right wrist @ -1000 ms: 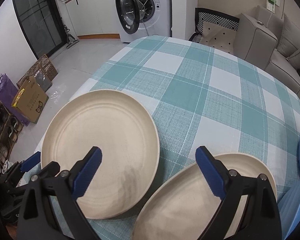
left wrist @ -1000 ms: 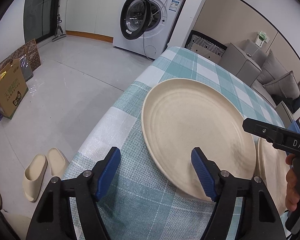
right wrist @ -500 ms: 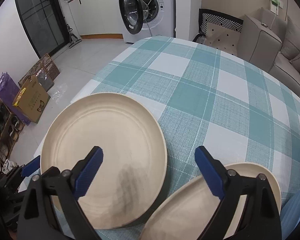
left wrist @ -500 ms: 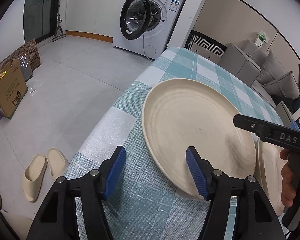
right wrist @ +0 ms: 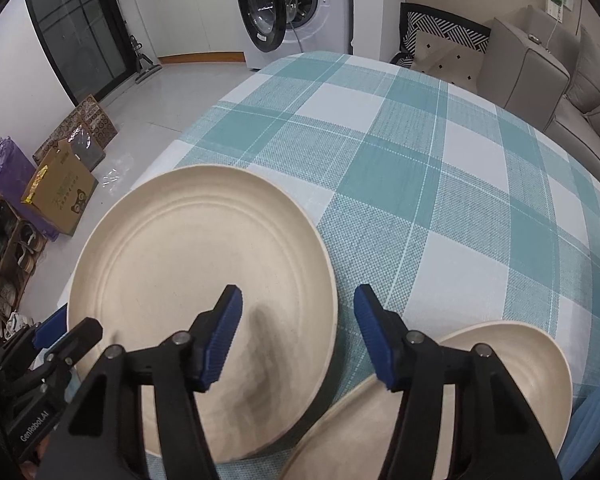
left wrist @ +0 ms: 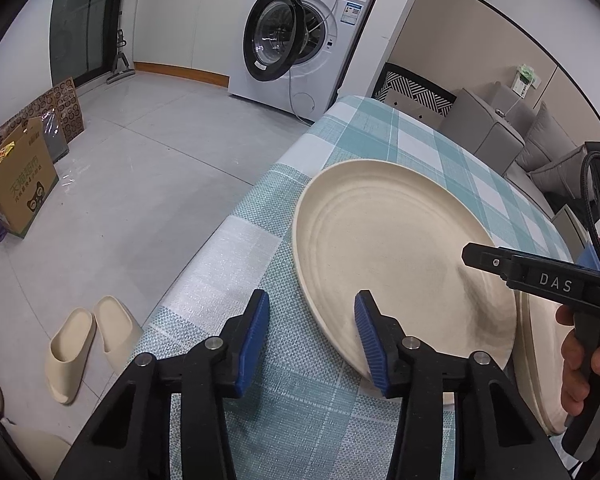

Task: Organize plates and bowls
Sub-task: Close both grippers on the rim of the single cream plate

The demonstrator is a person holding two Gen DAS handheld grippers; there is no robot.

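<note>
A large cream plate point(left wrist: 392, 248) lies on the checked tablecloth point(left wrist: 380, 136) near the table's left edge. My left gripper point(left wrist: 314, 340) straddles its near-left rim, one pad over the plate and one over the cloth. Its jaws are closing and neither pad presses on the rim. My right gripper point(right wrist: 299, 336) straddles the same plate's point(right wrist: 196, 264) right rim. It is also closing, with its pads clear of the plate. A second cream plate point(right wrist: 500, 380) lies at the lower right, partly under the right finger. A person's hand point(left wrist: 588, 360) holds the right gripper.
The table edge drops to the floor just left of the plate. On the floor are slippers point(left wrist: 88, 344) and a cardboard box point(left wrist: 16, 184). A washing machine point(left wrist: 300, 40) with its door open stands beyond the table. A grey sofa point(right wrist: 540, 60) and a blue chair point(right wrist: 596, 420) are at the right.
Both grippers' jaws have narrowed around the big plate's rim. The right gripper has shifted slightly further over the plate. Neither plate has moved.
</note>
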